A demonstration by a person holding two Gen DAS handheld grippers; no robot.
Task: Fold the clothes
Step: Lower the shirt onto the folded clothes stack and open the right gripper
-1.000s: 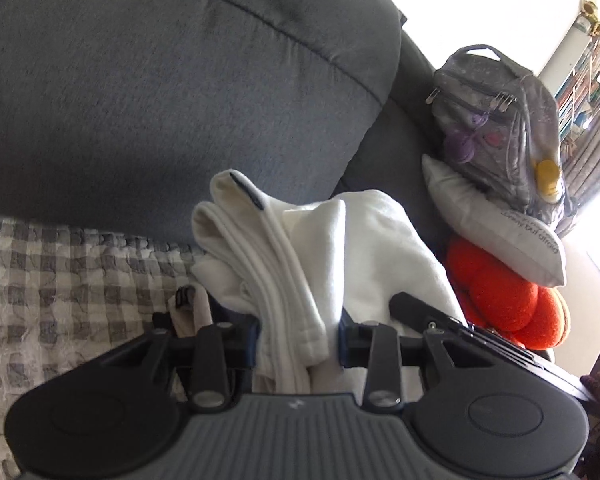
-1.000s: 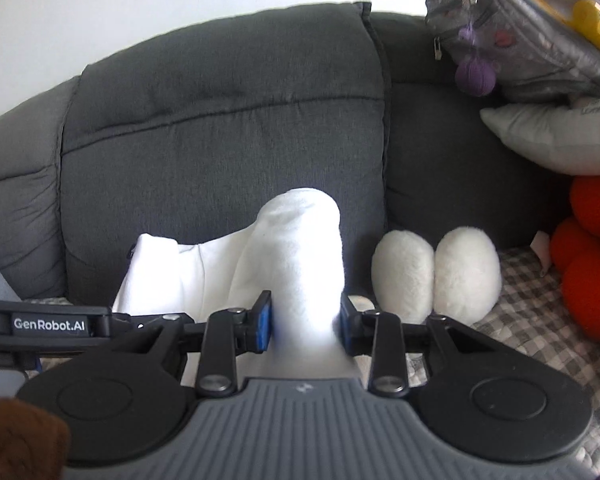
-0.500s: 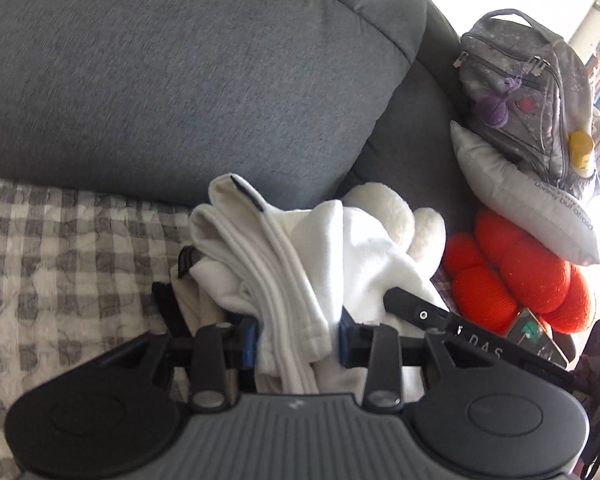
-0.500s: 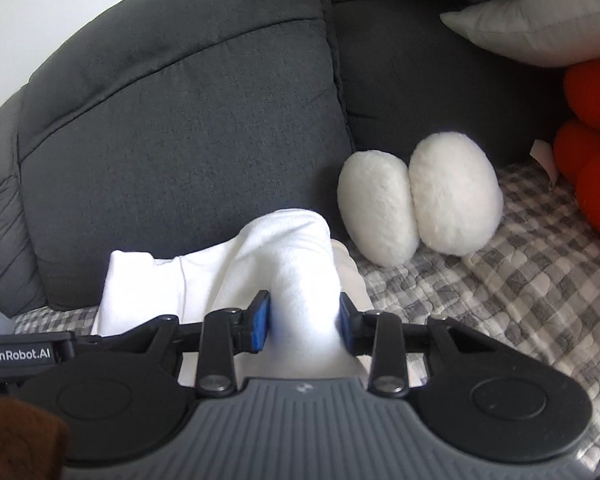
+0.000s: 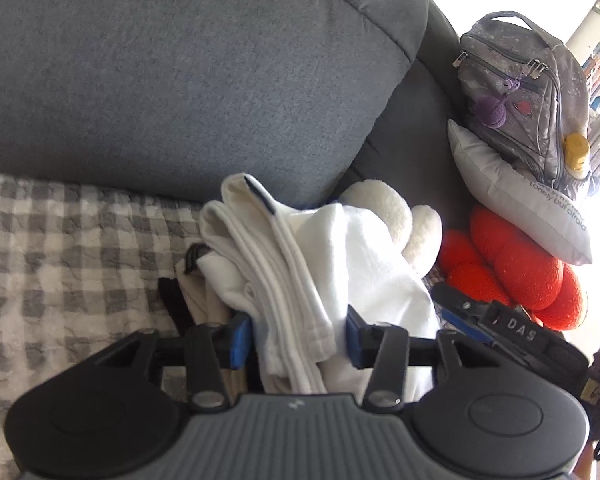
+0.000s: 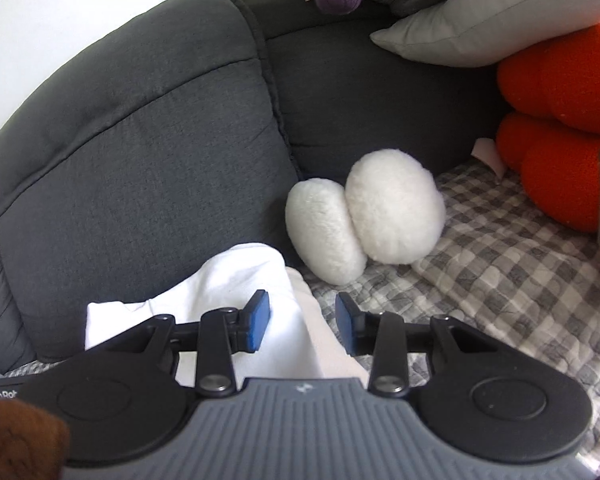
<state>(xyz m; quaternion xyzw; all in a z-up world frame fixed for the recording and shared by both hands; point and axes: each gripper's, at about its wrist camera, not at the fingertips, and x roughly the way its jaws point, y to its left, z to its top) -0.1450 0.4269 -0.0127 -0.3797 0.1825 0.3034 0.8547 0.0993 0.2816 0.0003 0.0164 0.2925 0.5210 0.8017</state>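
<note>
Sofa cushions fill the left wrist view: one grey back cushion [image 5: 188,72] spans ten to one o'clock, over one grey-and-white checked cover [image 5: 60,248] at nine o'clock. One left gripper [image 5: 296,338] sits at six o'clock, its two blue pads clamped on a bunched white garment [image 5: 300,256], which rises from the pads toward the centre. At three o'clock lie one white plush toy [image 5: 396,216], one orange cushion [image 5: 516,268], one pale pillow [image 5: 512,196] with partly readable print "Lonely but afraid", and on top one grey backpack [image 5: 532,92] with one purple pompom [image 5: 490,110]. At four o'clock the other gripper's black body shows the letters "DAS" [image 5: 520,326].

From the right wrist, one right gripper [image 6: 302,322] at six o'clock has its two pads apart; the white garment [image 6: 240,284] lies on the seat between and behind them, touching only the left pad as far as shows. Two rounded lobes of the plush toy [image 6: 364,220] rest at centre against the sofa back [image 6: 140,152]. Orange cushion [image 6: 560,120] sits at three o'clock, pillow [image 6: 500,12] at one. At eight o'clock a label reads "GenRob" [image 6: 0,395], cut off.
</note>
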